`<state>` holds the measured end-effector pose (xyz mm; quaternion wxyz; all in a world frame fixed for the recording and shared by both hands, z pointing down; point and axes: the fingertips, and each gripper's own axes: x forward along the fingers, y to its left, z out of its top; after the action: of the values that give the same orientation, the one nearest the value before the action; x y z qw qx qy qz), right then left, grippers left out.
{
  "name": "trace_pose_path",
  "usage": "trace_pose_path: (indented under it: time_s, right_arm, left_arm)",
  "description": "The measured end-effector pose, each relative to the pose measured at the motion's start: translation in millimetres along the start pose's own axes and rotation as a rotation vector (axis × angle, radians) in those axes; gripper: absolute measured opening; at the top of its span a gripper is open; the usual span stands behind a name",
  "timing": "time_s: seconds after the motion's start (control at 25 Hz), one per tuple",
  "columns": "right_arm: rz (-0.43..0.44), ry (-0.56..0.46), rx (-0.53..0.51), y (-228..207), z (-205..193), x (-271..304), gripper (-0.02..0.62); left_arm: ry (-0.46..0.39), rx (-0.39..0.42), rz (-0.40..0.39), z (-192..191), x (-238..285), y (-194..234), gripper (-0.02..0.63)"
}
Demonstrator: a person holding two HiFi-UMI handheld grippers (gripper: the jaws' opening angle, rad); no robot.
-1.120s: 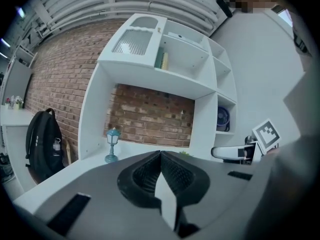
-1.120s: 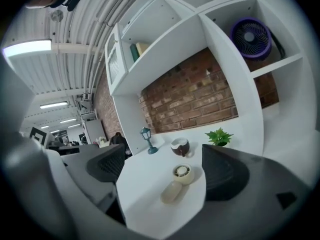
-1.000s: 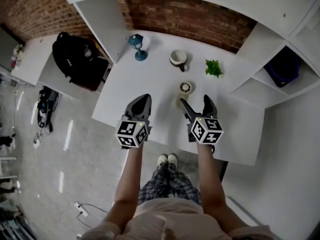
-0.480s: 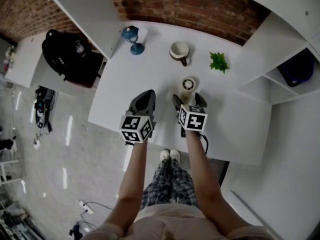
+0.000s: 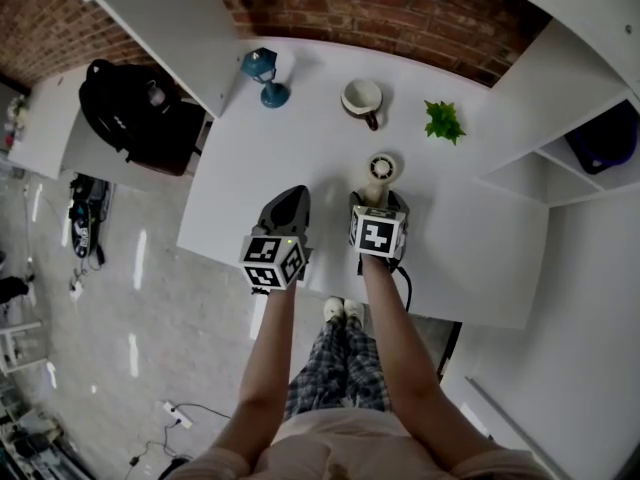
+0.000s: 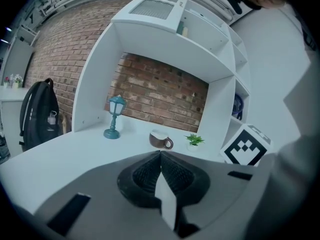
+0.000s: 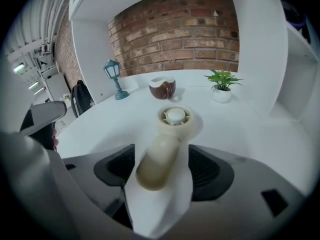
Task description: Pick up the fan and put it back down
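Office or study corner, indoors, white desk (image 5: 300, 158) set into built-in white shelving (image 5: 560, 78), exposed brick wall (image 5: 380, 13) behind, teal lantern lamp (image 5: 262, 73), mug (image 5: 362, 100), small potted plant (image 5: 443, 122), black backpack (image 5: 130, 108) on side counter, glossy grey floor (image 5: 120, 318) with loose cables (image 5: 172, 415).
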<state>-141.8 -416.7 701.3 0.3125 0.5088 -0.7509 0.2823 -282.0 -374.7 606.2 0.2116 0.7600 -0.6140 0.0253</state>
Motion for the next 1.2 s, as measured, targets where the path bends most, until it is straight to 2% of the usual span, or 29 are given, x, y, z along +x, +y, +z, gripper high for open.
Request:
trace_pose_path:
  time_s: [0.12, 0.24, 0.32, 0.52, 0.92, 1.2]
  right_arm:
    - [-0.015, 0.018, 0.007, -1, -5, 1, 0.302]
    - [-0.025, 0.025, 0.020, -4, -9, 2, 0.276]
    - [-0.038, 0.026, 0.018, -8, -9, 2, 0.219]
    - [-0.030, 0.020, 0.033, -12, -9, -1, 0.209]
    - [0.043, -0.148, 0.037, -12, 12, -31, 0.204]
    - [0.136, -0.380, 0.029, -11, 58, -97, 0.204]
  left_arm:
    - [0.001, -0.004, 0.000, 0, -1, 2, 0.028]
    - [-0.001, -0.004, -0.002, -1, -1, 2, 0.028]
    - [0.001, -0.005, -0.002, -3, -1, 1, 0.028]
    - [0.008, -0.009, -0.005, -6, 0, -2, 0.028]
    - [-0.011, -0.006, -0.011, 3, -7, -10, 0.028]
    - [-0.066, 0.024, -0.019, 35, -25, -28, 0.028]
